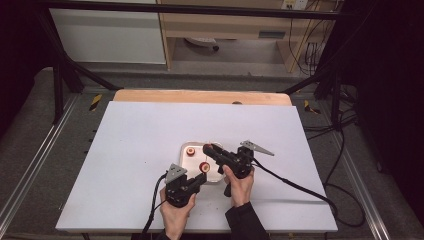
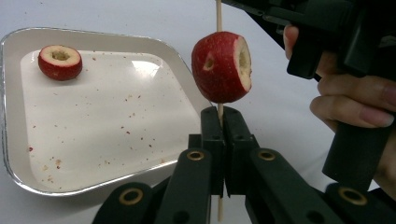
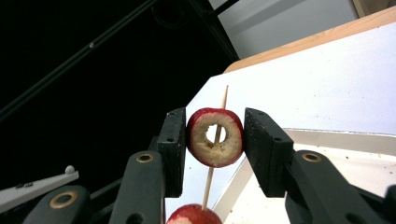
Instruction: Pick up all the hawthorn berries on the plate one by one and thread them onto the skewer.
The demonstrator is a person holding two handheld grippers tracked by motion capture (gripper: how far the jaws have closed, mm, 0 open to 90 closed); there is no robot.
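My left gripper [image 2: 219,116] is shut on a thin wooden skewer [image 2: 218,14] that stands upright beside the tray. A red cored fruit [image 2: 222,66] is threaded on the skewer just above the jaws. Higher up, my right gripper [image 3: 215,135] is shut on a second red cored fruit [image 3: 215,136], and the skewer [image 3: 224,100] runs through its hole. The threaded fruit [image 3: 194,214] shows below it. In the high view the left gripper [image 1: 201,178] and the right gripper [image 1: 207,148] meet over the tray's near right corner. A third cored fruit [image 2: 60,61] lies on the tray.
A shallow white tray [image 2: 14,168] with a metal rim, speckled with red crumbs, sits mid-table on the white board [image 1: 140,150]. The hand [image 2: 355,102] holding the right gripper is close on the right of the skewer. A wooden strip [image 1: 200,96] edges the board's far side.
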